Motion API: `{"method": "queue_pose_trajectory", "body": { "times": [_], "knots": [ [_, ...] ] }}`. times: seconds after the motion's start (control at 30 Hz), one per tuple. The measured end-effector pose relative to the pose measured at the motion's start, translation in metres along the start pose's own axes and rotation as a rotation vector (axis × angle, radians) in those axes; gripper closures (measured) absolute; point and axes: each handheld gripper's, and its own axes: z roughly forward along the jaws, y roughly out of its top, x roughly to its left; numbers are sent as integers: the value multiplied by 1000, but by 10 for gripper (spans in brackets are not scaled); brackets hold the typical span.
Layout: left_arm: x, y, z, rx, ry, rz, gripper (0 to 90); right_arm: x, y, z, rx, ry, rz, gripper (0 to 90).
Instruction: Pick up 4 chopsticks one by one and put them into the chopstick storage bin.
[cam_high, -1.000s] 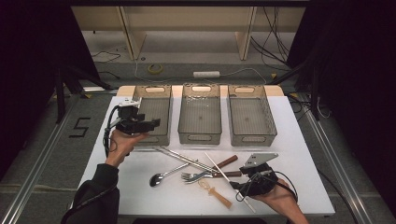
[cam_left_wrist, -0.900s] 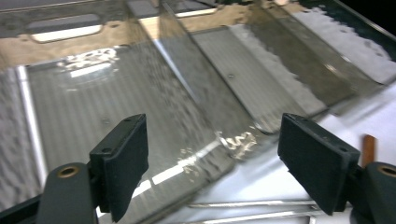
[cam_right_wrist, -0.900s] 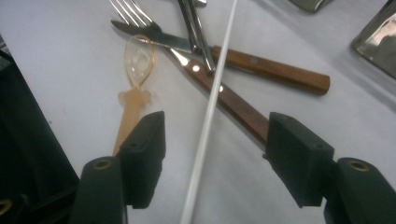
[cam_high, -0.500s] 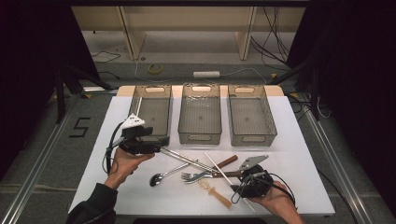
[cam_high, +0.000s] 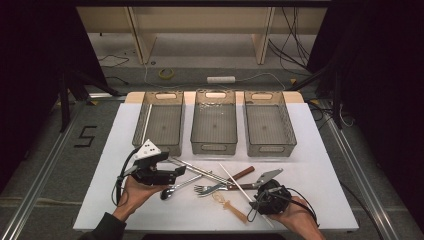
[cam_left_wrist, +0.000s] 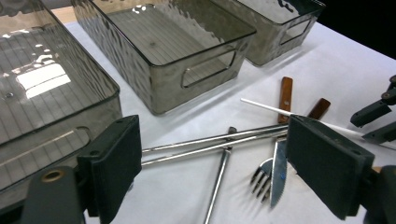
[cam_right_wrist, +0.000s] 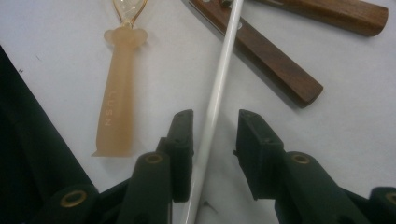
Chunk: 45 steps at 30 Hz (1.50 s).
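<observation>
The right gripper (cam_right_wrist: 212, 135) is standing over a white chopstick (cam_right_wrist: 219, 88) lying on the white bench (cam_high: 320, 165). Its jaws have just been closing and are now sitting narrowly either side of the stick, the left pad close against it, a gap showing at the right pad. The left gripper (cam_left_wrist: 215, 163) is holding its jaws wide apart around nothing, facing crossed metal handles (cam_left_wrist: 205, 144). An amber plastic spoon (cam_right_wrist: 116, 107) beside the stick is bearing raised letters, seemingly "USN".
</observation>
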Motion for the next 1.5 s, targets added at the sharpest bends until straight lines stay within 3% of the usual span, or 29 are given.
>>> {"method": "queue_pose_trajectory", "body": {
  "times": [0.3,0.6,0.8,1.07,1.23,1.5],
  "knots": [
    [-12,-7,-6,-5,-17,28,185,3,-1,5,47,0,-17,745],
    [-14,-9,-8,-8,-21,34,185,-2,-1,6,39,-8,-1,835],
    [-16,-9,-8,-6,-24,41,185,-5,0,5,39,3,26,845],
    [-17,-9,-7,-6,-32,41,185,-10,1,-1,23,-30,21,850],
    [-19,-7,-7,-3,-36,51,185,-12,4,-7,5,-37,-8,850],
    [-28,0,2,37,-66,97,187,-4,22,-20,-24,-38,-122,851]
  ]
}}
